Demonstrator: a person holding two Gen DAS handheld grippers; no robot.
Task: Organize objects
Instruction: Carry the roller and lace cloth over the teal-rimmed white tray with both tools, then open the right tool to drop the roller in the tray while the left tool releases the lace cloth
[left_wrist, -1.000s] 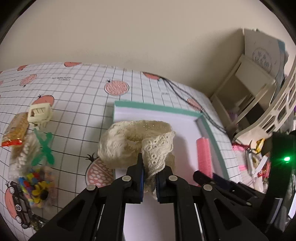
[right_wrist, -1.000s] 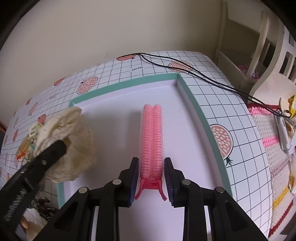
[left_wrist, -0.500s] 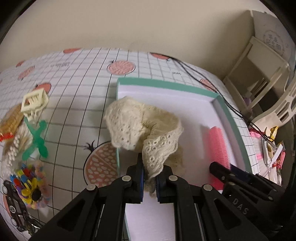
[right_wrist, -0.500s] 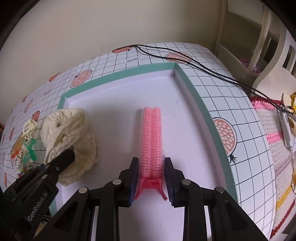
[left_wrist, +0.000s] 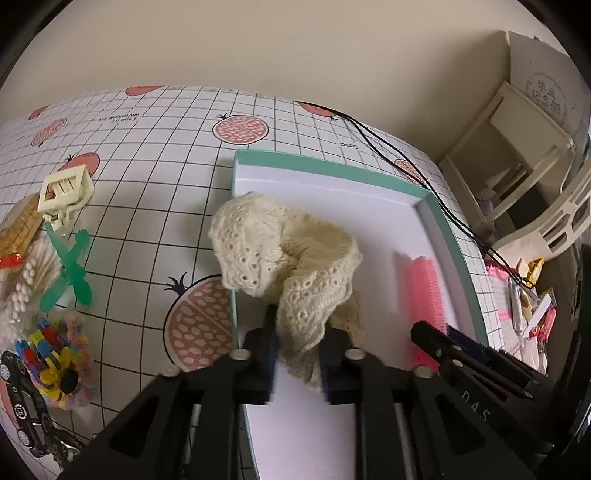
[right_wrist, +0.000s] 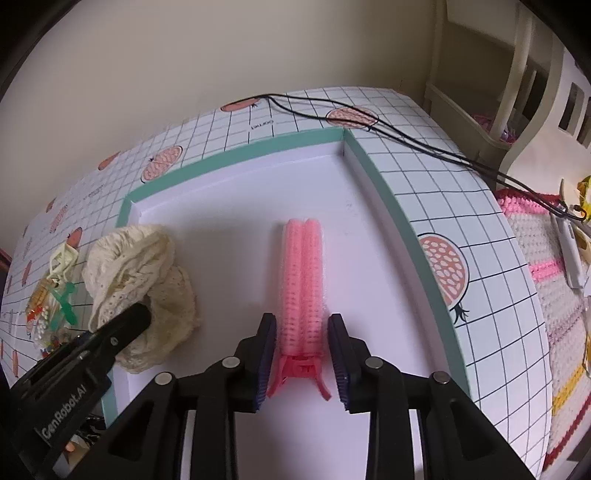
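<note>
Left tool (left_wrist: 298, 343) matte black with two angular fingers, dark blue ribbed pads (left_wrist: 272, 345) on inner faces, silver round screws behind them, right tool (right_wrist: 302, 354) alike, white "GenRobot.AI" lettering along the left tool's side

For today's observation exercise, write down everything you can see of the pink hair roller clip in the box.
The pink hair roller clip is a pair of fuzzy, bristly pink rollers lying side by side, joined at the near end by a glossy pink plastic clip with splayed handles. It lies flat on the white floor of the teal-rimmed box, pointing away. The right tongs straddle its near end, jaws apart, not squeezing it.
</note>
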